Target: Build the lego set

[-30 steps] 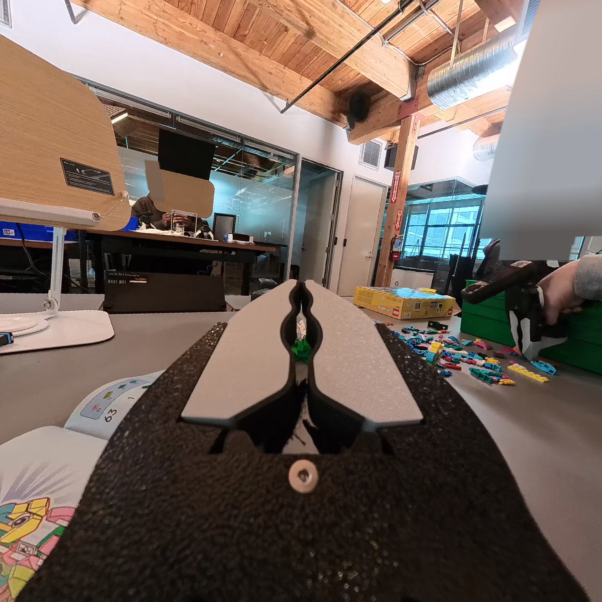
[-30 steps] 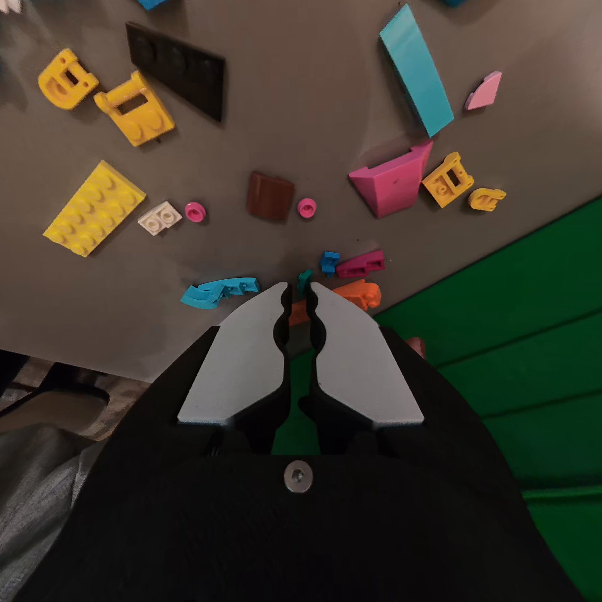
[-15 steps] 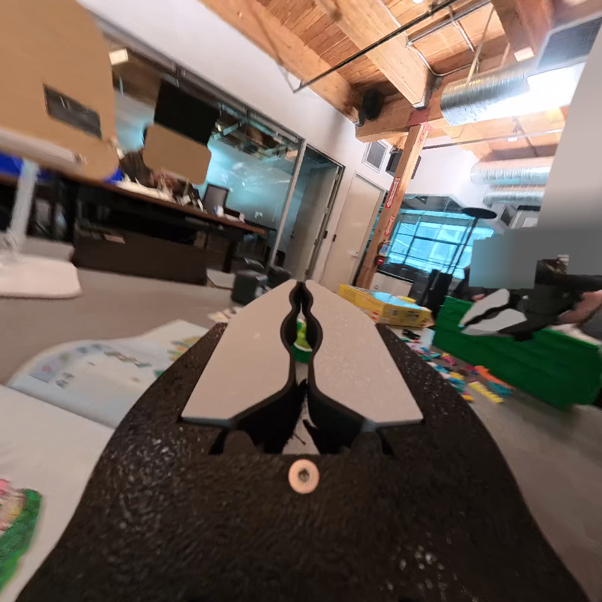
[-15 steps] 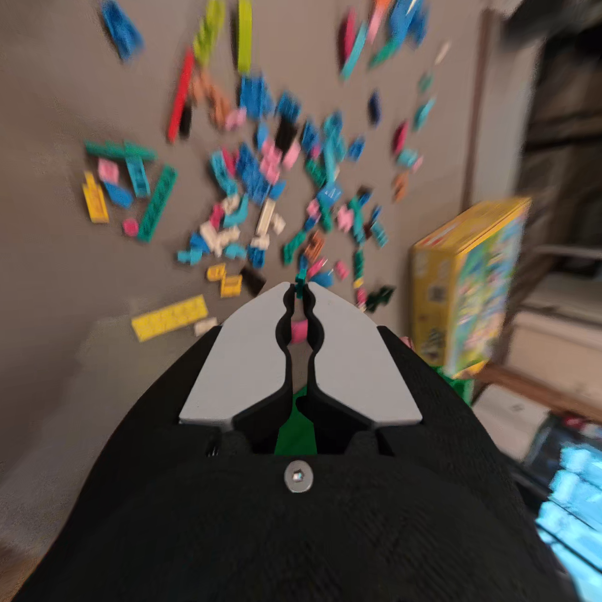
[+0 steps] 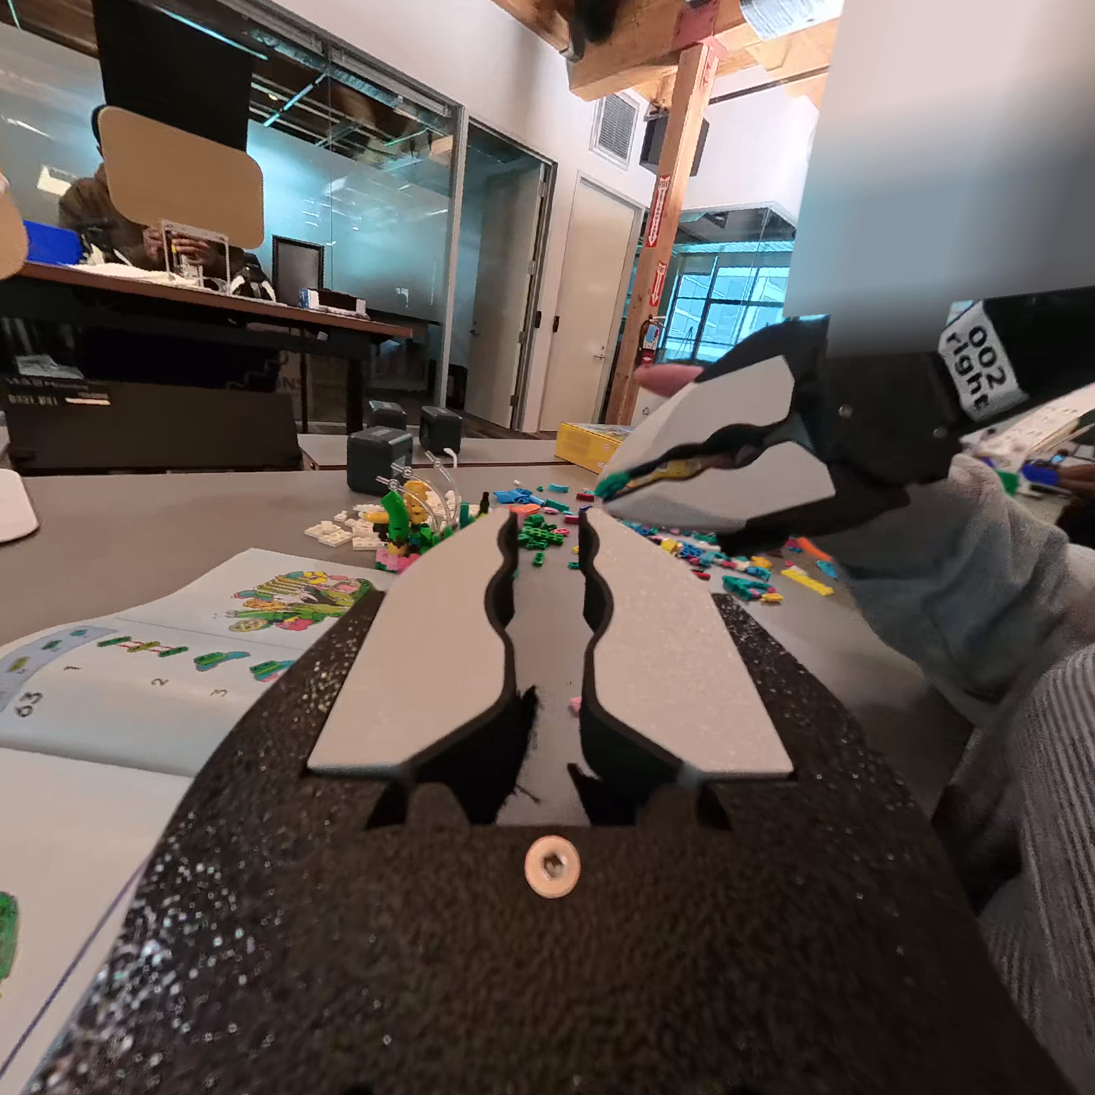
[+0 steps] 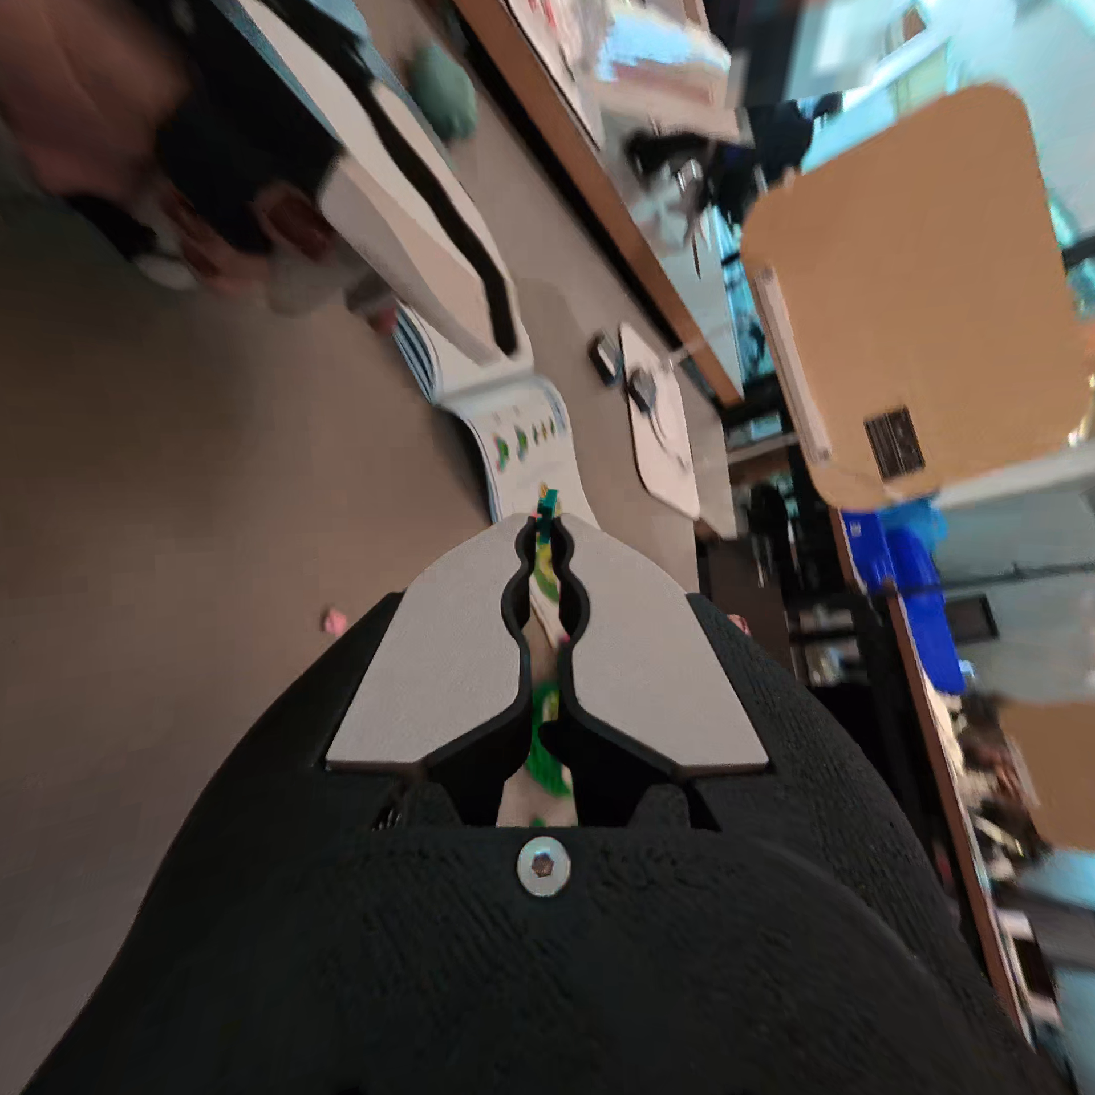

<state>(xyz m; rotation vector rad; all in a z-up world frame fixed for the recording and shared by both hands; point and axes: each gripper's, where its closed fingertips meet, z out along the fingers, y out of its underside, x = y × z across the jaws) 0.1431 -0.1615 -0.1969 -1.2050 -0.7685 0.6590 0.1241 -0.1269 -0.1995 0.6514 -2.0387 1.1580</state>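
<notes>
Your table [image 5: 148, 533] held the model [image 5: 409, 521] just ahead-left of your left gripper [image 5: 545, 521], whose jaws stood apart and empty. Your right gripper [image 5: 604, 492], nearer the loose bricks, was clamped on a teal piece [image 5: 610, 484], pointing leftward, seemingly toward the model.

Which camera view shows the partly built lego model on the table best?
The left wrist view: the partly built model stands sharp on the grey table, beyond the open left tongs. The right wrist view is blurred and does not show it.
</notes>
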